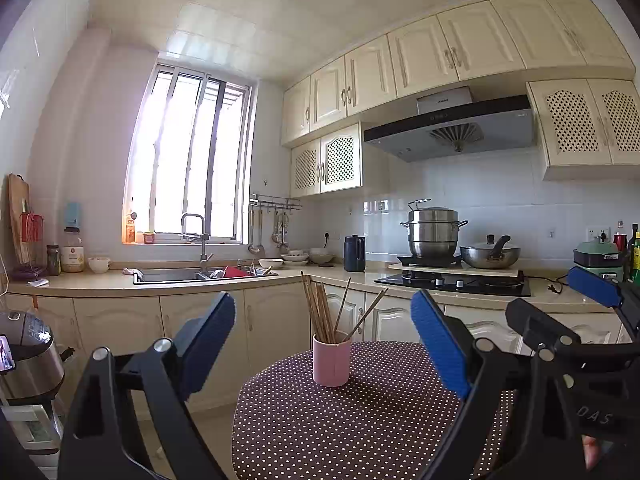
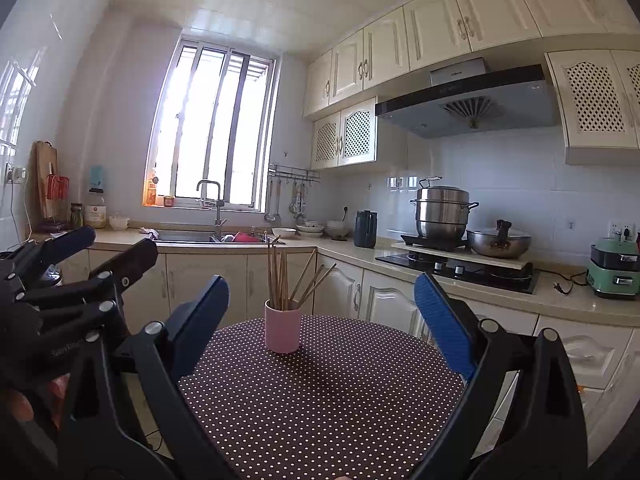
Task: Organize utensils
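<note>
A pink cup stands upright on a round table covered in brown polka-dot cloth. Several wooden chopsticks stick up out of it, some leaning right. My left gripper is held level short of the cup, open wide, nothing between its blue pads. My right gripper is likewise open and empty, a little back from the cup. Each gripper shows at the edge of the other's view: the right gripper and the left gripper.
Beyond the table runs an L-shaped counter with a sink, a dark kettle, and a stove carrying a steel steamer pot and a wok. A rice cooker stands at the left, a green appliance at the right.
</note>
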Demonstrator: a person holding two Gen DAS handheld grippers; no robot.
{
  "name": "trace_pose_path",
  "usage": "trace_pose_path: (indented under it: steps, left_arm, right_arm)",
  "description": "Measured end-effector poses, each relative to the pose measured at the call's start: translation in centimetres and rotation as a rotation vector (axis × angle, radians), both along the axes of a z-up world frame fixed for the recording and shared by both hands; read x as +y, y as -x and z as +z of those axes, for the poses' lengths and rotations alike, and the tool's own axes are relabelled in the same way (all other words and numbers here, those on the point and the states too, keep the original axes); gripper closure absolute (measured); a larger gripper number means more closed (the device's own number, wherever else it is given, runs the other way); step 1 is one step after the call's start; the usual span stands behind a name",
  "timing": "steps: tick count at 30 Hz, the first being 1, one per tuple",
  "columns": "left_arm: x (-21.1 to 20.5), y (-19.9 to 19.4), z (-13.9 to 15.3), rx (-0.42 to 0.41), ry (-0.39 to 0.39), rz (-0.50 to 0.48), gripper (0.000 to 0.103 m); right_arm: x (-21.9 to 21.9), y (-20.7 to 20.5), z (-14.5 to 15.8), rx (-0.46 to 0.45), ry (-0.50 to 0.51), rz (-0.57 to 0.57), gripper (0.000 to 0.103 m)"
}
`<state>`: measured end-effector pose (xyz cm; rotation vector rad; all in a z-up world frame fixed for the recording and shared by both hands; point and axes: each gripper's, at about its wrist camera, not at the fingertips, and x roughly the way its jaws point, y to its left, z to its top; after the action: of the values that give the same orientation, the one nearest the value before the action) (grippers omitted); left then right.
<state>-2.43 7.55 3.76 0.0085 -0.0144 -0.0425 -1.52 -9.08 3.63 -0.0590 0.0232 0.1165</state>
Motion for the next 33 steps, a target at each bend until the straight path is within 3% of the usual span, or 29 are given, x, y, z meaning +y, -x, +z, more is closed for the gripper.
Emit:
trace_pose_path:
  steps: [33]
  left_arm:
    - [0.61, 0.58, -0.56, -0.005, -0.007, 0.013, 0.015]
  right_arm:
    - [0.25, -0.01, -0.18, 0.016, -0.001, 0.007, 0.011]
